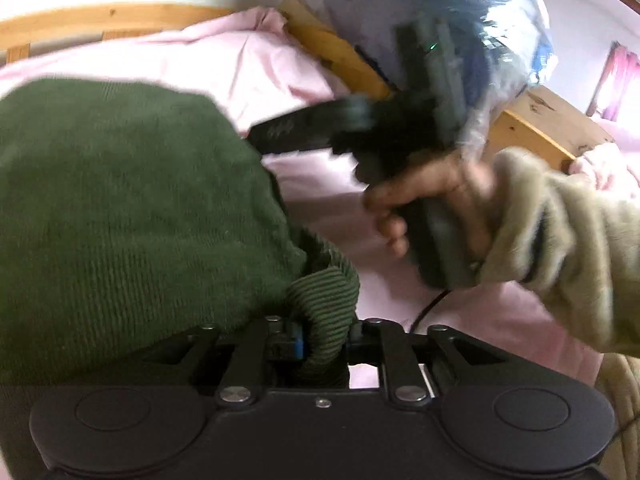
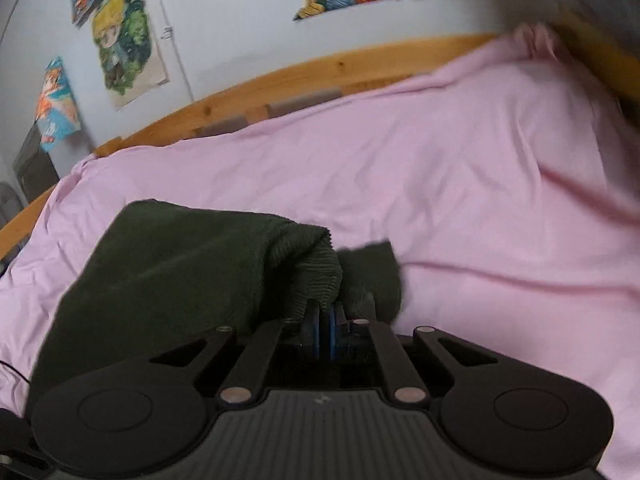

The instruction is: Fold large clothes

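A dark green knitted sweater (image 1: 120,208) hangs over the pink bed sheet (image 1: 248,64). My left gripper (image 1: 316,340) is shut on its ribbed hem, which bunches up between the jaws. My right gripper (image 2: 326,320) is shut on another ribbed edge of the same sweater (image 2: 168,272), and the cloth drapes to the left of it. In the left wrist view the right gripper (image 1: 288,132) appears blurred in a hand with a beige sleeve, to the right of the sweater; its tips are too blurred to read there.
The pink sheet (image 2: 460,168) covers a bed with a wooden frame (image 2: 320,68). Colourful posters (image 2: 120,40) hang on the wall behind. A plastic-wrapped blue bundle (image 1: 460,20) sits by the wooden frame (image 1: 540,120). A black cable (image 1: 428,308) trails below the hand.
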`<state>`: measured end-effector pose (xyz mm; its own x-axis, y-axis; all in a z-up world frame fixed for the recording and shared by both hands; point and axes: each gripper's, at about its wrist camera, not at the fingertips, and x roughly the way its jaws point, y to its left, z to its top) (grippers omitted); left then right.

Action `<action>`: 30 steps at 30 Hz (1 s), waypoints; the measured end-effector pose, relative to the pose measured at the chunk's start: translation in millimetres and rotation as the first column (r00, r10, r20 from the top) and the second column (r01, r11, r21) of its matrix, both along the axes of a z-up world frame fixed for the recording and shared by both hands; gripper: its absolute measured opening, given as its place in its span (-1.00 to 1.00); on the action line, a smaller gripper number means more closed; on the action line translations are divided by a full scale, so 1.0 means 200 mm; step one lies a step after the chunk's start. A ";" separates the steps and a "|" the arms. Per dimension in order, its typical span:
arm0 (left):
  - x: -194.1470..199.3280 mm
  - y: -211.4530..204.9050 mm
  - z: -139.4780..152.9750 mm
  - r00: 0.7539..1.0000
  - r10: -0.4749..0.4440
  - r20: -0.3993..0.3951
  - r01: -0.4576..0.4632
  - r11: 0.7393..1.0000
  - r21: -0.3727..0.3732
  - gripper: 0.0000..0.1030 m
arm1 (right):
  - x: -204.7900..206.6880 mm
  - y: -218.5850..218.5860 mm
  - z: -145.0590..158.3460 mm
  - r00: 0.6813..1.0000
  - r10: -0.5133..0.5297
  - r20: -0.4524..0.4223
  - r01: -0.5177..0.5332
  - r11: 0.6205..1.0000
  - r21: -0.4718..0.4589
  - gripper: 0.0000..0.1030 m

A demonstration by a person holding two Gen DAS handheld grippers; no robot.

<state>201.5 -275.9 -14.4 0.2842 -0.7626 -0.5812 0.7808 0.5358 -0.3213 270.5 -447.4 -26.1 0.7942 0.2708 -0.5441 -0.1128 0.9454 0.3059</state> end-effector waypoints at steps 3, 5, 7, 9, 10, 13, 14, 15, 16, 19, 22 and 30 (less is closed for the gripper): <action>-0.04 0.11 0.09 1.000 -0.012 0.003 0.012 0.999 -0.050 -0.27 | 0.00 0.01 -0.01 1.000 0.008 0.019 -0.008 1.000 -0.006 -0.90; -0.09 0.22 0.16 0.999 0.032 0.018 -0.031 0.995 -0.091 -0.02 | 0.02 0.02 0.00 1.000 0.014 0.018 -0.014 1.000 -0.015 -0.89; -0.12 0.34 0.24 0.992 0.121 0.044 -0.113 0.982 -0.149 0.26 | 0.02 0.02 0.00 1.000 0.007 0.018 -0.007 1.000 -0.015 -0.88; -0.15 0.46 0.29 0.961 0.263 0.083 -0.244 0.951 -0.188 0.58 | 0.00 0.03 0.01 0.999 0.001 0.033 0.000 0.999 -0.037 -0.87; -0.16 0.51 0.30 0.929 0.354 0.106 -0.331 0.925 -0.189 0.77 | -0.02 0.05 0.02 0.999 -0.010 0.042 0.012 0.998 -0.057 -0.84; -0.10 0.60 0.26 0.821 0.553 0.142 -0.545 0.833 -0.095 0.82 | -0.10 0.11 0.09 0.993 -0.072 0.092 0.086 0.985 -0.152 -0.62; -0.06 0.63 0.22 0.812 0.571 0.120 -0.567 0.821 -0.069 0.82 | -0.13 0.14 0.13 0.986 -0.111 0.126 0.136 0.968 -0.209 -0.50; -0.04 0.64 0.18 0.810 0.578 0.099 -0.576 0.816 -0.059 0.79 | -0.16 0.18 0.17 0.972 -0.160 0.172 0.202 0.942 -0.268 -0.07; -0.01 0.66 0.14 0.807 0.584 0.081 -0.583 0.811 -0.045 0.79 | -0.19 0.23 0.22 0.953 -0.197 0.231 0.264 0.913 -0.310 0.32; 0.04 0.68 0.06 0.820 0.573 0.009 -0.572 0.819 -0.040 0.77 | -0.19 0.36 0.34 0.923 -0.138 0.358 0.269 0.899 -0.347 0.44; 0.11 0.68 -0.02 0.853 0.510 -0.109 -0.517 0.855 -0.047 0.73 | -0.09 0.55 0.41 0.930 0.038 0.366 0.111 0.919 -0.377 0.52; 0.16 0.69 -0.11 0.879 0.463 -0.112 -0.471 0.881 -0.051 0.79 | 0.31 0.96 0.27 0.870 0.439 0.226 -0.285 0.820 -0.497 0.34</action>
